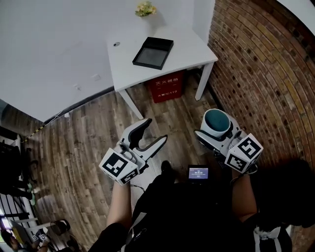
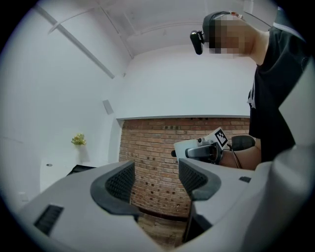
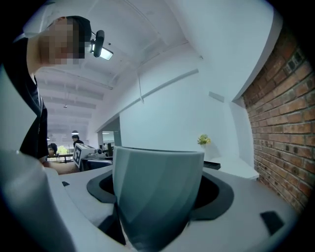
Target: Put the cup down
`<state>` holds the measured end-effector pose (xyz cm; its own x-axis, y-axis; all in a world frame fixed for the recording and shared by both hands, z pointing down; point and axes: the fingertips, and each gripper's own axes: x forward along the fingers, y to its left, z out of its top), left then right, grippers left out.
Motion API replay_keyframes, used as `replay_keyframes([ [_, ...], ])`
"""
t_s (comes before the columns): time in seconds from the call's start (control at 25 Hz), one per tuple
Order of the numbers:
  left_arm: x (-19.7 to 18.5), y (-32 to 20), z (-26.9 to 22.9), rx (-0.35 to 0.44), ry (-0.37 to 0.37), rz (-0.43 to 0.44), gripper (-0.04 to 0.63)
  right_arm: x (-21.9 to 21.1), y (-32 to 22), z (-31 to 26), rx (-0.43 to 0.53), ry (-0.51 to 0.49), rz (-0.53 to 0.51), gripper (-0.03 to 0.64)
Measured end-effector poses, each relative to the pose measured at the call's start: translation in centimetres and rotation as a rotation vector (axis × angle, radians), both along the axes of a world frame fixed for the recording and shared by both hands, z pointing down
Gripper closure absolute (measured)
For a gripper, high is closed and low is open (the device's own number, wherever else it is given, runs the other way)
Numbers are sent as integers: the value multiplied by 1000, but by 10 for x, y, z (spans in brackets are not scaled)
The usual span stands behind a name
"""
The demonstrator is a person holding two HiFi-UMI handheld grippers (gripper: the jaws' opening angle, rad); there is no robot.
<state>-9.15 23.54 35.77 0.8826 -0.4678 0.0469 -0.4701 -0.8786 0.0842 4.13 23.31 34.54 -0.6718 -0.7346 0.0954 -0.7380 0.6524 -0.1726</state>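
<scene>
Got the cup [image 1: 217,122] pinched in the right gripper [image 1: 216,131]; fingers [image 3: 220,196] spread wide, pressing on opposite sides of it; teal-grey outside, darker teal inside, mouth turned up toward the head camera. Not on anything, just up in the air over the wood floor [image 1: 83,142], down at the right side of the head view and close to the brick wall [image 1: 261,74]; well apart from the counter [image 1: 189,54]. From the right gripper view, nothing much but cup, wider at the rim than lower down, sitting right in the middle between the dark pads.

Over on the left gripper [image 1: 156,130], fingers standing apart with nothing between them; only brick wall and a strip of floor showing through the gap in the left gripper view; held at about the same height as the right one and pointing up toward the counter.

On the white counter, against the white wall: a flat black tray [image 1: 153,52] lying a bit askew near the middle; a small bunch of yellowish flowers [image 1: 145,8] at the back edge; underneath, a red box [image 1: 166,86] with white lettering, too small to read. Also a small lit screen [image 1: 198,173] low down between the two arms, near the body in dark clothes.
</scene>
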Motion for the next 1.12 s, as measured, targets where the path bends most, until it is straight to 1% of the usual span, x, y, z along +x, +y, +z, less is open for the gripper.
replay_keyframes([
  [0.12, -11, -46, -3, 6, 4, 5, 310, -7, -43, -3, 3, -9, 22, 213],
  [0.24, -21, -80, -2, 1, 9, 7, 314, -16, -73, -2, -5, -9, 34, 213],
  [0.48, -23, -130, 6, -26, 19, 10, 321, -16, -114, 8, -36, 8, 43, 213],
  [0.64, -22, -163, 16, -54, 2, -18, 327, -11, -142, 12, -46, 15, 41, 213],
  [0.76, -18, -188, 25, -76, -7, -42, 327, -9, -170, 18, -47, 14, 19, 213],
  [0.88, -5, -216, 34, -91, -12, -52, 328, -3, -204, 25, -50, 7, -10, 213],
  [1.12, 21, -297, 37, -104, -16, -85, 328, 10, -301, 24, -39, -9, -67, 213],
])
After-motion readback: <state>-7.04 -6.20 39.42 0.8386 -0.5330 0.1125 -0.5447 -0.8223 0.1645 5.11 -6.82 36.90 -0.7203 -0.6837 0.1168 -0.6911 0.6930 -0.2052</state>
